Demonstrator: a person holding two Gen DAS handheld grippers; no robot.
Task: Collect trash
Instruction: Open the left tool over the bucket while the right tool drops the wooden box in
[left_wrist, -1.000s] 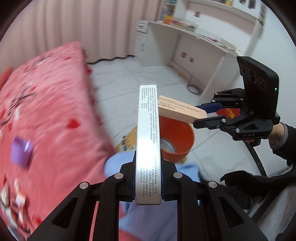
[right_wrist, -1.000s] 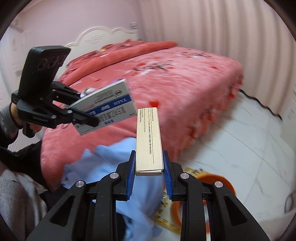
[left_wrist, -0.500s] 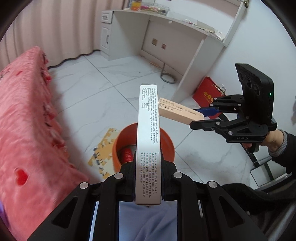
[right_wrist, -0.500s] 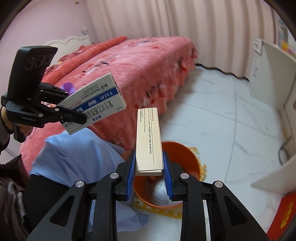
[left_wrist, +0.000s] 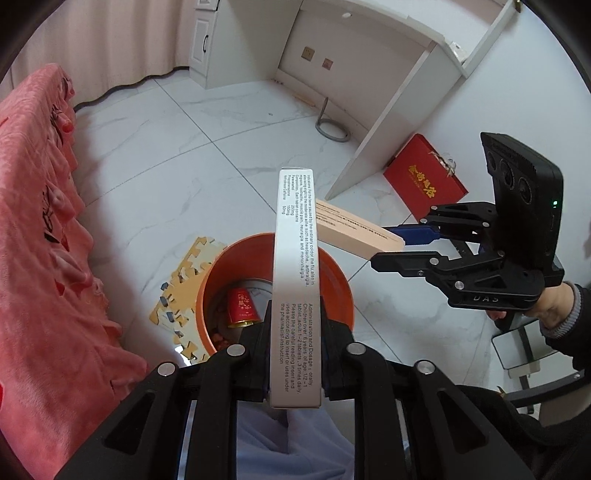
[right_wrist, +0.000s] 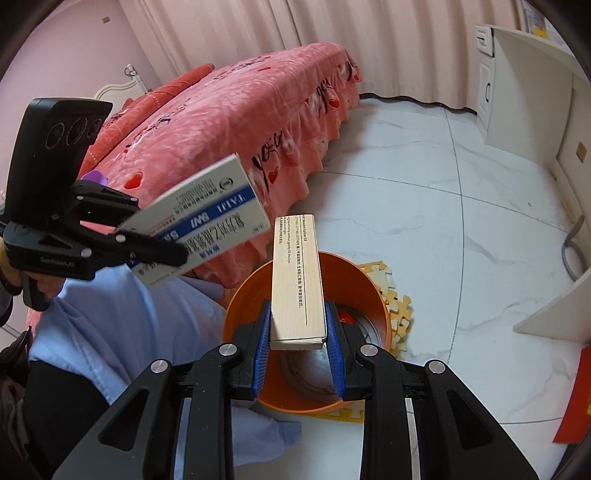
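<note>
My left gripper (left_wrist: 295, 350) is shut on a white and blue medicine box (left_wrist: 293, 280), held edge-up over the orange bin (left_wrist: 332, 273); the gripper (right_wrist: 155, 242) and box (right_wrist: 199, 218) also show in the right wrist view. My right gripper (right_wrist: 298, 332) is shut on a tan wooden-look box (right_wrist: 297, 284), held above the orange bin (right_wrist: 255, 280); the gripper (left_wrist: 391, 243) and box (left_wrist: 354, 230) show in the left wrist view. A red can (left_wrist: 241, 308) and scraps lie inside the bin.
A pink bed (right_wrist: 207, 122) stands beside the bin. A foam puzzle mat (left_wrist: 184, 273) lies under the bin. A white desk (left_wrist: 388, 74), a red gift bag (left_wrist: 424, 181) and a coiled cable (left_wrist: 330, 127) are beyond. A blue garment (right_wrist: 122, 325) lies below my grippers.
Both grippers have swung away from the bed toward the floor and now hold their boxes over the orange bin, which fills more of each view. Both grips are unchanged.
</note>
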